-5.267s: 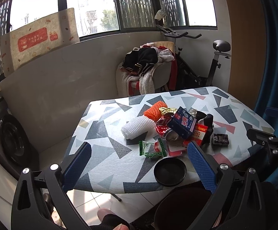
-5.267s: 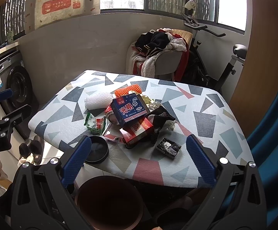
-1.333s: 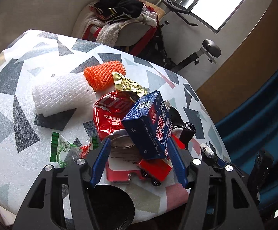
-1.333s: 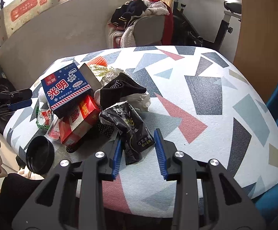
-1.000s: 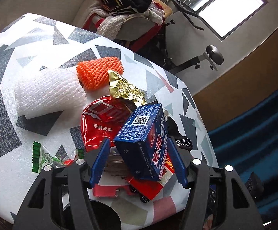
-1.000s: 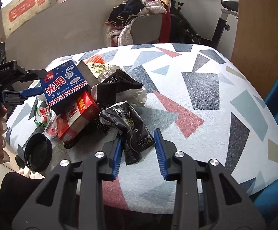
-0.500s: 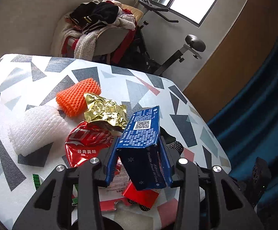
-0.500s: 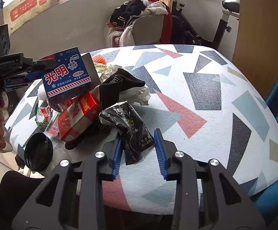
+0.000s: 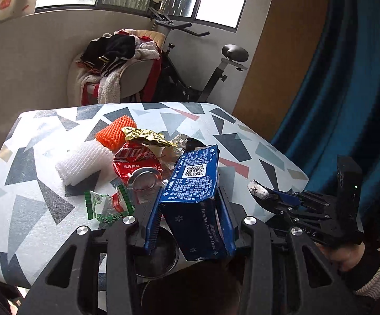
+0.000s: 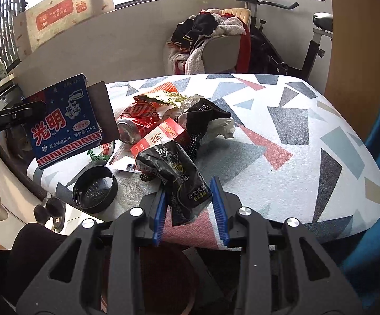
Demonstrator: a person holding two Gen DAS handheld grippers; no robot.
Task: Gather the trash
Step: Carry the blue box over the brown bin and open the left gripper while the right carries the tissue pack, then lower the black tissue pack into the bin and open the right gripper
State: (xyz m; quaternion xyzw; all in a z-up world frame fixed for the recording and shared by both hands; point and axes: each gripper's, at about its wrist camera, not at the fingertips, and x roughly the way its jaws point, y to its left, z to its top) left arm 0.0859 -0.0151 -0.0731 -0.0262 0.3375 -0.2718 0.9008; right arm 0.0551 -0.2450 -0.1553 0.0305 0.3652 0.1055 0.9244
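My left gripper (image 9: 190, 225) is shut on a blue ice cream carton (image 9: 194, 191) and holds it above the table's near edge; the carton also shows at the left of the right wrist view (image 10: 64, 120). My right gripper (image 10: 190, 204) is shut on a black crinkled wrapper (image 10: 177, 176), lifted near the front edge. On the patterned table (image 10: 295, 136) lies a trash pile: a crushed red can (image 9: 137, 162), gold foil (image 9: 148, 136), orange foam net (image 9: 116, 131), white foam net (image 9: 85, 162), a green wrapper (image 9: 106, 204), a red box (image 10: 158, 136) and a black dotted glove (image 10: 203, 115).
A black round lid (image 10: 95, 189) sits at the table's near left corner. A brown bin (image 10: 166, 278) stands below the front edge. A chair heaped with clothes (image 9: 116, 65) and an exercise bike (image 9: 203, 73) stand behind the table. A blue curtain (image 9: 347, 92) hangs at the right.
My left gripper has lifted the blue carton off the pile and drawn it back toward the near edge. My right gripper has raised the black wrapper slightly.
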